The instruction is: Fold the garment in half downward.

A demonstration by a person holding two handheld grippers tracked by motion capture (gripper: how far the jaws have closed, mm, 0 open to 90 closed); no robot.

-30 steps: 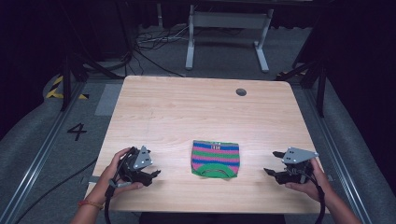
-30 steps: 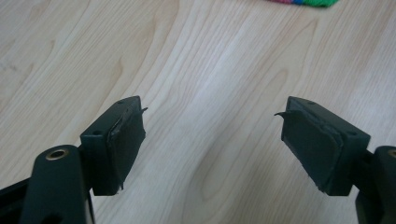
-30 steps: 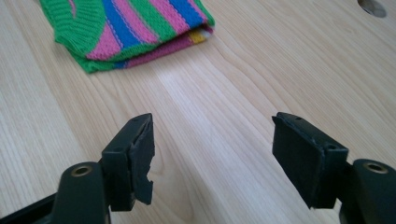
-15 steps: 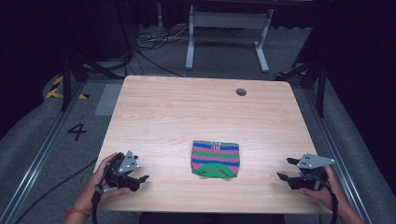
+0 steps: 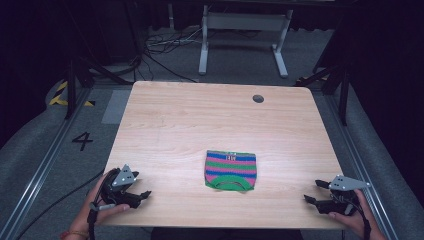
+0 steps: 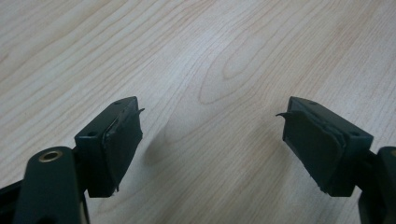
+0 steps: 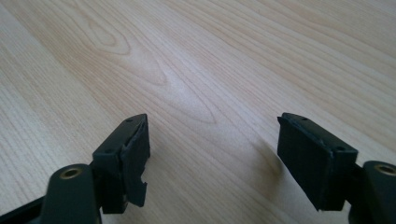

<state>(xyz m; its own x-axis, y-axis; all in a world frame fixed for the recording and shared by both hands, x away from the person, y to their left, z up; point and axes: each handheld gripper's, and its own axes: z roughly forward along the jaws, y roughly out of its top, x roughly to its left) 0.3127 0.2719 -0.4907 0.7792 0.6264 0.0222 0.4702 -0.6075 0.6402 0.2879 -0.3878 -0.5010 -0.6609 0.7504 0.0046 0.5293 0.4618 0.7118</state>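
Label [image 5: 230,156] on striped garment [image 5: 230,170] too small to read.

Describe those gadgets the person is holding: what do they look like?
Both are black. The left gripper and right gripper each carry a grey three-cornered plate on top. Their fingers are blocky with worn dark pads. A black cable trails from the left one; that wrist wears an orange band.

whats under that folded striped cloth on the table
The striped cloth lies flat on the wooden table, whose bare wood shows all around it. Whatever is beneath it is covered; nothing pokes out at its edges, and no bulge shows.
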